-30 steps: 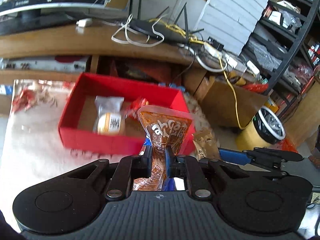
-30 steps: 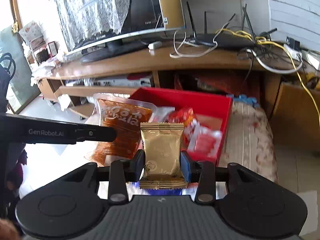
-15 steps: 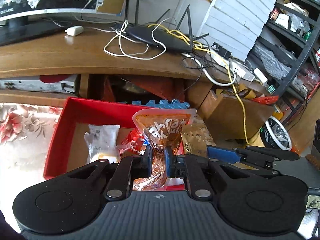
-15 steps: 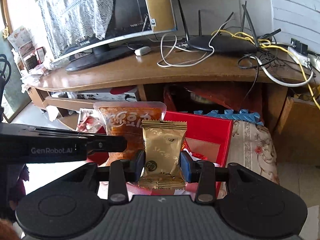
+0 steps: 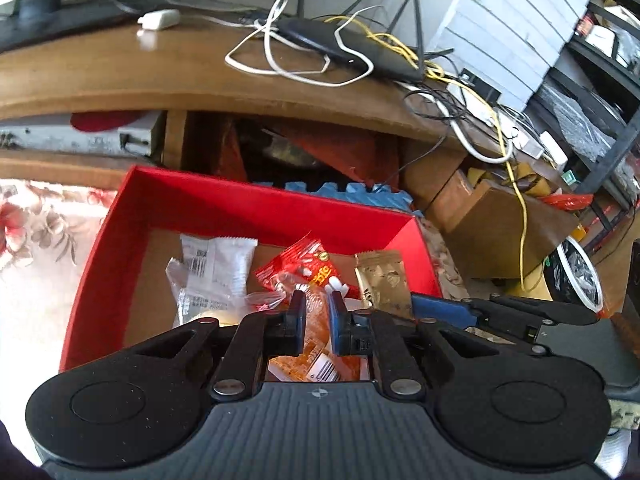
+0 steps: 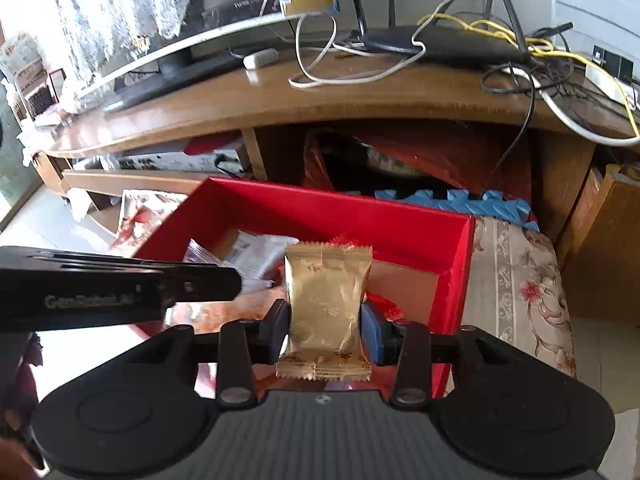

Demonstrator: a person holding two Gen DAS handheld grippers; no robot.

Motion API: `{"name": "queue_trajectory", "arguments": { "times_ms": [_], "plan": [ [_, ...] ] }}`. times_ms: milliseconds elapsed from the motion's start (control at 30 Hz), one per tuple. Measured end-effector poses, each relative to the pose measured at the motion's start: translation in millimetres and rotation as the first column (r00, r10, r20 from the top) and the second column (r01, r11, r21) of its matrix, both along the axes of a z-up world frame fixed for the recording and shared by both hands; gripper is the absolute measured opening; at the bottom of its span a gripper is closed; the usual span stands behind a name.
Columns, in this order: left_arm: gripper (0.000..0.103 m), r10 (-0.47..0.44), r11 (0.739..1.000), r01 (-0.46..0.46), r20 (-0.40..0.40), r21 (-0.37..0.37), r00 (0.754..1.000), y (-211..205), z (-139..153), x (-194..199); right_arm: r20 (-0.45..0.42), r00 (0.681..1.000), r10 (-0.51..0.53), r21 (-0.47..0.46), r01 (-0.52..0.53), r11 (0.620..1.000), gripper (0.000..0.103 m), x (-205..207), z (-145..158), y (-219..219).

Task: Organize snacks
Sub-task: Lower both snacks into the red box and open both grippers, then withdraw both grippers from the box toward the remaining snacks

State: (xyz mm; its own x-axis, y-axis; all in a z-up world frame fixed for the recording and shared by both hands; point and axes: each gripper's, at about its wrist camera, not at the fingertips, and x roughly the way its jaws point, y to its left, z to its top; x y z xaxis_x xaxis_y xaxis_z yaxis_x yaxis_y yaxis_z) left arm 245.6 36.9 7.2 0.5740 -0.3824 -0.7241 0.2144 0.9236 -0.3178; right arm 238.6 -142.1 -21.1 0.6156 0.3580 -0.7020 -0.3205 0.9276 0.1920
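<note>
Hovering over the red cardboard box (image 5: 256, 208), your left gripper (image 5: 317, 314) pinches an orange pouch (image 5: 316, 344), your right gripper (image 6: 325, 320) a gold foil packet (image 6: 326, 296); releasing unevenly could drop either outside its walls.

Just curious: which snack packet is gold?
The gold packet clamped upright in the right gripper; the left gripper holds an orange pouch.
</note>
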Motion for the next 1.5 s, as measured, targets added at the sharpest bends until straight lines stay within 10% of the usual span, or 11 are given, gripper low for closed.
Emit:
{"name": "queue_trajectory", "arguments": {
  "times_ms": [800,1500],
  "plan": [
    [0.058,0.011,1.000,-0.013,0.067,0.024,0.998,-4,22,-46,0.026,1.000,-0.016,-0.010,0.016,1.000,0.044,-52,19,-13],
    [0.068,-0.066,0.993,0.057,0.085,0.108,0.994,-29,15,-98,-0.005,1.000,-0.013,-0.011,0.013,1.000,0.046,-114,13,-20]
  ]
}}
